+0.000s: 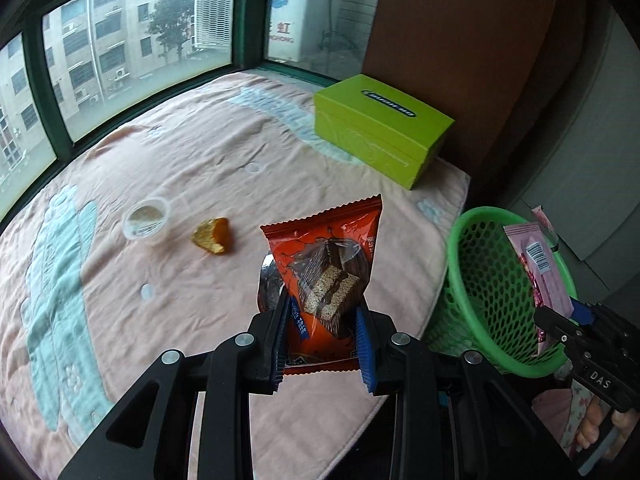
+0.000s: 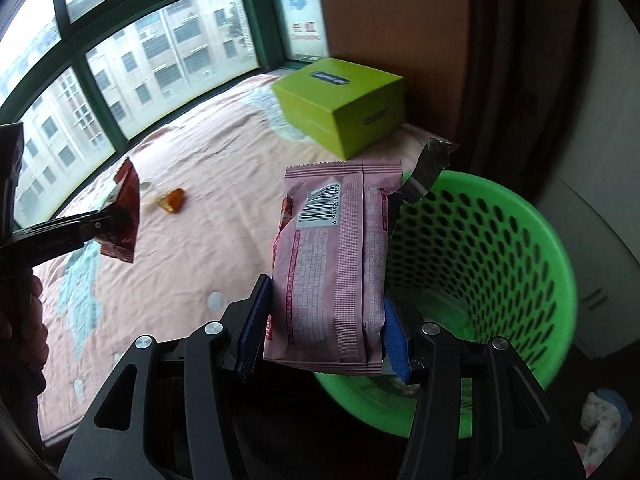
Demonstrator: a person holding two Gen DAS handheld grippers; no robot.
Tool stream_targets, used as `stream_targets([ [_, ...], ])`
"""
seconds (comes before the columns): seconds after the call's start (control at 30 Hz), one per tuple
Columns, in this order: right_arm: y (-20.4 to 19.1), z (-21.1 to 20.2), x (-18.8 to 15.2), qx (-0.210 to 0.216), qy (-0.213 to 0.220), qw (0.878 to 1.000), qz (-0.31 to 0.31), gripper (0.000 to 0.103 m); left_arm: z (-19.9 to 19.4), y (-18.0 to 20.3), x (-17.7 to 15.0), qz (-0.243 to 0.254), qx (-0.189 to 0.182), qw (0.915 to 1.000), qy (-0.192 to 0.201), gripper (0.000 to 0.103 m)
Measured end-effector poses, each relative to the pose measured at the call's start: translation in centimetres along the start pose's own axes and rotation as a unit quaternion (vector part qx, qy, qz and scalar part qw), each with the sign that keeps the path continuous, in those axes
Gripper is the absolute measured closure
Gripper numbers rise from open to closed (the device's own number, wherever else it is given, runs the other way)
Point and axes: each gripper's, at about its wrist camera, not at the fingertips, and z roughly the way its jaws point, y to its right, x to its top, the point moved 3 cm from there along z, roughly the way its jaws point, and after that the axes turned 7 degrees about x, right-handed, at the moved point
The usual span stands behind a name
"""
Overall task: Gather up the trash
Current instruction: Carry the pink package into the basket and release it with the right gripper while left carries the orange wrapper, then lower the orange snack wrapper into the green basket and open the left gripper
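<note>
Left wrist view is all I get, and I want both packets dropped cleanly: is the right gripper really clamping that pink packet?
Observer: Yes. In the right wrist view, the right gripper has both blue pads pressed on the sides of the pink packet.
Operator: Just that one packet?
Observer: No. A dark silvery wrapper sticks up behind its top right corner.
Operator: Anything near the basket to avoid?
Observer: A white and blue cloth lies low to the right of the green basket.
</note>
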Motion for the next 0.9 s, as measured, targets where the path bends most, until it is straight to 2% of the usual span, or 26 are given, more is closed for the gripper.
stream_targets([
  [0.37,4.3,-0.9,-0.9,-0.055,-0.008,0.998,0.034,0.047,0.2,4.2,1.1,0.034,-0.020,0.9992,0.002,0.075],
  [0.57,5.8,-1.7,-1.1,-0.064,-0.002,0.997,0.051,0.036,0.0,6.1,1.6,0.054,-0.031,0.9981,0.006,0.075],
  [0.9,8.0,-3.7,-1.4,-0.078,0.016,0.994,0.075,0.030,0.1,10.2,2.1,0.084,-0.057,0.9948,0.004,0.075],
])
